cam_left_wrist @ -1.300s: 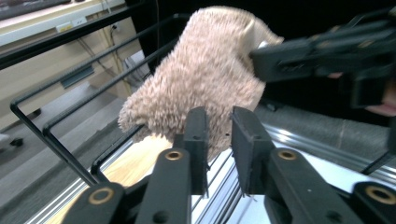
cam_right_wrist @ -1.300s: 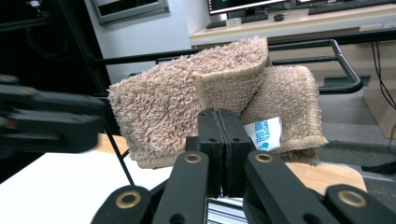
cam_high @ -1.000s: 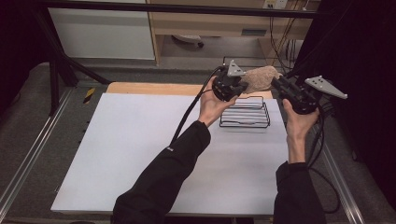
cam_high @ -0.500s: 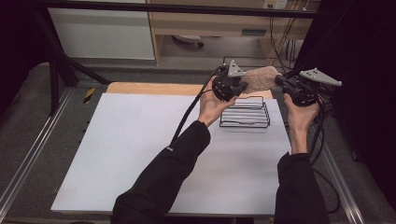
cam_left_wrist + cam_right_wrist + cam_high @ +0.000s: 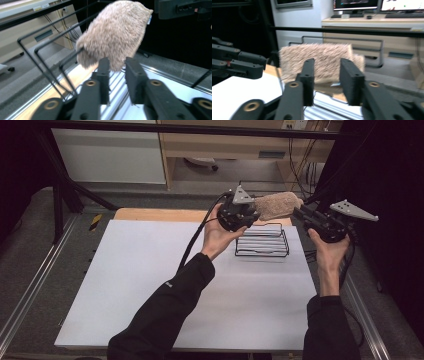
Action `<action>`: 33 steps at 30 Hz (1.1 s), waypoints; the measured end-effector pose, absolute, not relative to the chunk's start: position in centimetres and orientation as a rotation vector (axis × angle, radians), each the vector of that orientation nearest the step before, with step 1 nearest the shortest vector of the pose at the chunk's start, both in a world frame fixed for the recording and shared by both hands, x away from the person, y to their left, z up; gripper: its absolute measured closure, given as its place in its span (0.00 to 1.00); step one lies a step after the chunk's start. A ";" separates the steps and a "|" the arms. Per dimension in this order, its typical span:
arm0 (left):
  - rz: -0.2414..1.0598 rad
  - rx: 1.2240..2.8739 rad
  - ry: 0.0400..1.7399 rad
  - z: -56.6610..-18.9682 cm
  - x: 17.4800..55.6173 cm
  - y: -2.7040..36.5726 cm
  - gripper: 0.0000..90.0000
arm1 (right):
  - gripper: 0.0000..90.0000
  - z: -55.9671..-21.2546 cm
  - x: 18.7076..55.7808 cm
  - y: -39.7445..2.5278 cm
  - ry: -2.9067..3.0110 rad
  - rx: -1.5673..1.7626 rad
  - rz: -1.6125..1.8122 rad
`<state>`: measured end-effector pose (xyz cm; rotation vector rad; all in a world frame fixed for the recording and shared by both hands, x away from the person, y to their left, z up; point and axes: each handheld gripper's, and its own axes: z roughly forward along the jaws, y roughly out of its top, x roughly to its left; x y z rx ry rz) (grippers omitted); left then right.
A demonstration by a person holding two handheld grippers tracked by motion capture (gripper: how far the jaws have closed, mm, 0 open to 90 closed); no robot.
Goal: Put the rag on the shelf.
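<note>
A tan furry cloth [image 5: 278, 205] is held in the air above the far edge of the white table [image 5: 150, 285], stretched between the two grippers. Its left end is met by the left gripper [image 5: 248, 209] and its right end by the right gripper [image 5: 303, 214]. In the left gripper view the cloth [image 5: 115, 35] is seen just beyond the jaw tips, which stand apart with a gap between them; whether its lower edge is pinched cannot be told. In the right gripper view the cloth [image 5: 317, 62] is seen behind two parted jaws, blurred, and a grip on it cannot be made out either.

Directly below the cloth a black wire rack [image 5: 262, 240] is set on the table, near the far right corner; its bars [image 5: 45, 57] are seen close beside the cloth in the left gripper view. A strip of wooden board [image 5: 160, 214] is exposed along the far table edge. Open white surface is left to the near side and to the left of the rack. The table's right edge is closely bordered by a metal rail [image 5: 362, 315], and a black frame bar [image 5: 200, 129] is run across overhead at the far side.
</note>
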<state>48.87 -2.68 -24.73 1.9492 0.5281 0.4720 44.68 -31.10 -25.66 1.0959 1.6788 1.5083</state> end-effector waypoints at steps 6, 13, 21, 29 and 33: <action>0.442 1.972 0.576 -26.5 47.7 0.3 0.63 | 0.50 -27.3 43.6 -30.4 1.755 1.108 1.515; 0.414 2.007 0.646 -30.2 46.3 5.1 0.44 | 0.30 -29.5 42.6 -29.7 1.826 1.129 1.501; 0.386 2.027 0.757 -34.6 44.0 11.8 0.24 | 0.13 -32.0 41.7 -28.5 1.915 1.141 1.482; 0.401 1.996 0.890 -38.3 41.1 19.2 0.10 | 0.06 -34.5 40.6 -26.5 2.041 1.122 1.423; 0.406 1.987 0.941 -39.6 39.9 22.2 0.07 | 0.04 -36.3 40.1 -25.6 2.091 1.126 1.401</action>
